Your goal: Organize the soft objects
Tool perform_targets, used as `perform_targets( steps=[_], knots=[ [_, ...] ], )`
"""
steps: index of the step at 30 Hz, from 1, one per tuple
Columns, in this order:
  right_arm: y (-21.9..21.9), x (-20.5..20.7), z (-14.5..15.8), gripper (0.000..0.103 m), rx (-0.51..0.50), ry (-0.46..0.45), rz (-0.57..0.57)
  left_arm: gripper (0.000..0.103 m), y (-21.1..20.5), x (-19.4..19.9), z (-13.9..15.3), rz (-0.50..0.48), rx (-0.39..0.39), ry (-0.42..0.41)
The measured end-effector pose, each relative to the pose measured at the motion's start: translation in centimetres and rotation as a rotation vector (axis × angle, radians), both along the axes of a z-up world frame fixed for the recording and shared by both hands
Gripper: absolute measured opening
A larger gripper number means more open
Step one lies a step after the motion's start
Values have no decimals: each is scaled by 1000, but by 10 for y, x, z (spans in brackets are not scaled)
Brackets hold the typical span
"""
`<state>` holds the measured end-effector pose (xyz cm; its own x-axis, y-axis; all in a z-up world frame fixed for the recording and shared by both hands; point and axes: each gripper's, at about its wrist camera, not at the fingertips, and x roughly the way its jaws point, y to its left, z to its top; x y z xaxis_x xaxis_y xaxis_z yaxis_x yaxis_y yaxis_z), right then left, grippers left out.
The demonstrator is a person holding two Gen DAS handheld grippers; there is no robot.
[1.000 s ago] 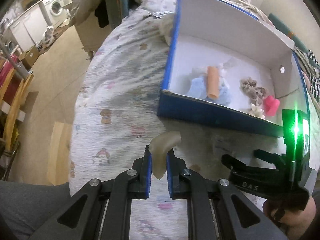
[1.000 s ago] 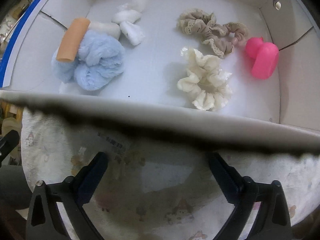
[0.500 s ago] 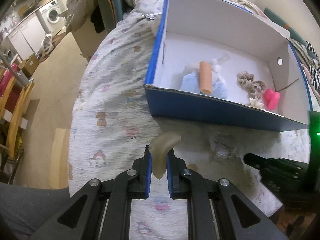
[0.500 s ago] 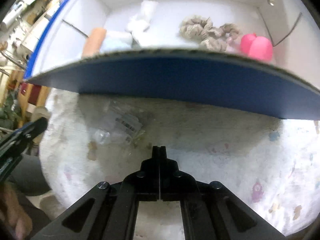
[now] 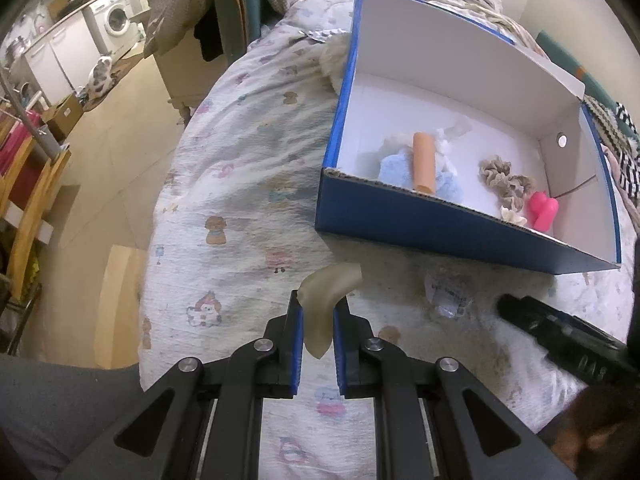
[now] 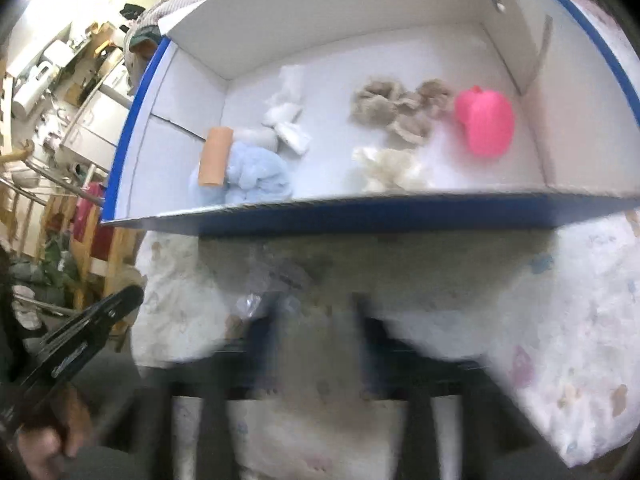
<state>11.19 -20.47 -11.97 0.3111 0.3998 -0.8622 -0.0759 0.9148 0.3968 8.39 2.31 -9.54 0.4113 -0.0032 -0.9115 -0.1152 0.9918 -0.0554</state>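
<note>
My left gripper (image 5: 318, 308) is shut on a pale, translucent, curved soft piece (image 5: 328, 280) above the printed bedspread (image 5: 240, 200). A blue box with a white inside (image 5: 400, 216) lies beyond it. The box holds an orange roll (image 5: 423, 162) on a light blue fluffy piece (image 5: 394, 172), a beige scrunchie (image 6: 392, 108), a cream scrunchie (image 6: 390, 164), a pink soft toy (image 6: 488, 124) and white cloth bits (image 6: 286, 120). My right gripper (image 6: 316, 320) is a motion blur in front of the box; its jaws are opening with nothing between them.
A crumpled clear plastic wrapper (image 5: 446, 298) lies on the bedspread in front of the box, close to the right gripper. The bed edge drops to the floor (image 5: 120, 128) on the left. Chairs and a washing machine (image 5: 116, 20) stand farther off.
The right gripper went from wide open to shut and is parting again, and it has drawn back and up from the box. The left gripper still holds the pale piece.
</note>
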Motion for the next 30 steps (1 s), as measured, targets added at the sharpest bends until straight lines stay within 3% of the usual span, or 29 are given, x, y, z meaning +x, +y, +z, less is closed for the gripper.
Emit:
perform_targets(
  steps=[5, 11, 14, 16, 17, 26, 30],
  knots=[
    [48, 12, -14, 83, -101, -30, 74, 12, 4, 4, 3, 14, 2, -13],
    [77, 14, -41, 76, -235, -64, 93, 12, 18, 5, 2, 54, -2, -10],
    [78, 12, -41, 53, -282, -92, 104, 12, 20, 5, 0, 63, -7, 1],
    [74, 13, -36, 34, -276, -91, 103, 12, 18, 7, -2, 62, -6, 5],
    [72, 13, -35, 32, -267, -87, 102, 12, 16, 8, -2, 58, -5, 5],
    [57, -17, -17, 28, -226, -90, 132, 12, 2, 8, -1, 20, 40, -15],
    [38, -36, 7, 28, -160, -72, 104, 12, 7, 2, 4, 27, 44, -28]
  ],
)
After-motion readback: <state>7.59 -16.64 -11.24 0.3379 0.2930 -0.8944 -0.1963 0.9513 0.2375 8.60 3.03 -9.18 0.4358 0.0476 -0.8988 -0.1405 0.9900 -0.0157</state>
